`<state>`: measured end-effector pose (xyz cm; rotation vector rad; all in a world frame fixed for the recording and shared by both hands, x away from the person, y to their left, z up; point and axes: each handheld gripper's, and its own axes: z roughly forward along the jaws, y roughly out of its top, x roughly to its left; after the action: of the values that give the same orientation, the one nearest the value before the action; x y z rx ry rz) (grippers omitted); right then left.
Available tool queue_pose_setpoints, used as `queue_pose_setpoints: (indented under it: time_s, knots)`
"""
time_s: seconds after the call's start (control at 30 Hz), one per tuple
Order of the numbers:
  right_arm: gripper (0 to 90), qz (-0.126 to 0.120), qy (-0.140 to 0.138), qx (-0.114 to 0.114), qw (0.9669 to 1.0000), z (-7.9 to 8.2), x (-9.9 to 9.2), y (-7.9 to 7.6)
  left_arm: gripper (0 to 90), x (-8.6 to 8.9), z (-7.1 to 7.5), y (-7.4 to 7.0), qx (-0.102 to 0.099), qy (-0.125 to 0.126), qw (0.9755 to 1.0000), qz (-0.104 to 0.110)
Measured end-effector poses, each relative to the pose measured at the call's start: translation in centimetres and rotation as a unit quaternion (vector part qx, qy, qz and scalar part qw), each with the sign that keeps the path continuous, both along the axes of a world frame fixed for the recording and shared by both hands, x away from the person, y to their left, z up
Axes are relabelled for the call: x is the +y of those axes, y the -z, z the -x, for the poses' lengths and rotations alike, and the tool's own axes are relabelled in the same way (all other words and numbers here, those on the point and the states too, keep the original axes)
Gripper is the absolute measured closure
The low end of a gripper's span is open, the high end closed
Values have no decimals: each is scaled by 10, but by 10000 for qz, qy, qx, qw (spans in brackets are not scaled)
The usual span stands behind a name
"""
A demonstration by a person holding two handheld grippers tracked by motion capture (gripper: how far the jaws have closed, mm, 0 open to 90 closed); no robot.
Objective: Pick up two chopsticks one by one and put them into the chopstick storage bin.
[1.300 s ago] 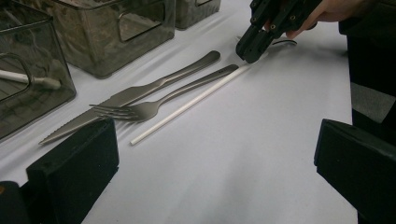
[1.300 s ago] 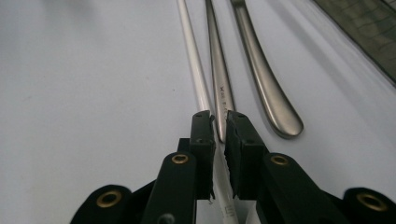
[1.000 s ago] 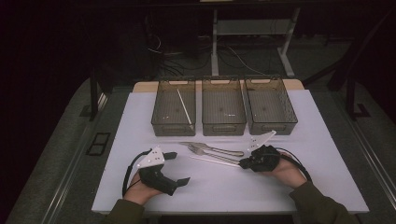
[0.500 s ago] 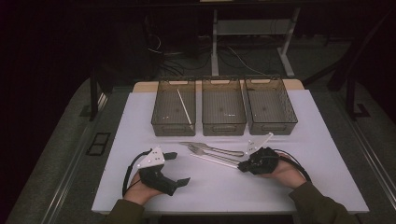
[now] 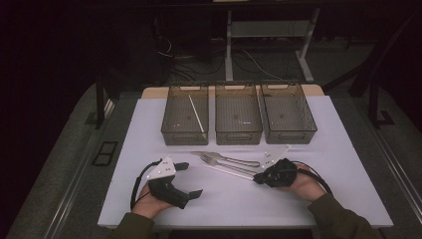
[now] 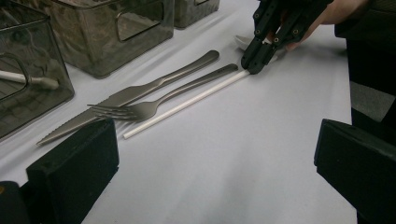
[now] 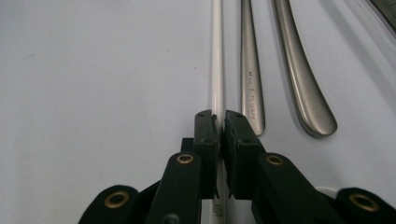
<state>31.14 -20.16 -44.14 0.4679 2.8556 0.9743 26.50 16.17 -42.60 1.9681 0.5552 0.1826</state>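
I have the right gripper (image 7: 219,122) low on the white table (image 5: 348,164), its two black jaws nearly together and clamped on the near end of a thin white plastic straw (image 7: 217,56); in the right gripper view the straw runs straight away from the pads across the tabletop. In the left gripper view I see the same right gripper (image 6: 254,63) pinching one end of the white straw (image 6: 187,103) while the rest of the straw lies flat on the table. Just beside the straw lie a stainless steel fork (image 6: 154,105) and a stainless steel table knife (image 6: 135,93), roughly parallel to it, the fork nearer the straw. My left gripper (image 5: 185,181) rests on the table toward the person's left, well apart from the straw, with its jaws spread wide and nothing between them. At the far side of the table stand three smoke-tinted clear plastic bins (image 5: 239,137) in a row; the left bin (image 5: 171,124) holds a second thin white stick-like item (image 5: 196,113) lying diagonally.
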Motion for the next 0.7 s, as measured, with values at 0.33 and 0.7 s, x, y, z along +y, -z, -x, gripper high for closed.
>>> queue_pose_setpoints:
  time_s: [0.33,0.7]
  knots:
    - [841,-10,-95,19,10000,3,0,-3,0,0,0,-1,-19,0,10000,-7]
    - [841,-294,138,11,9995,11,-10,-20,0,0,1,-1,-42,-9,10000,-2]
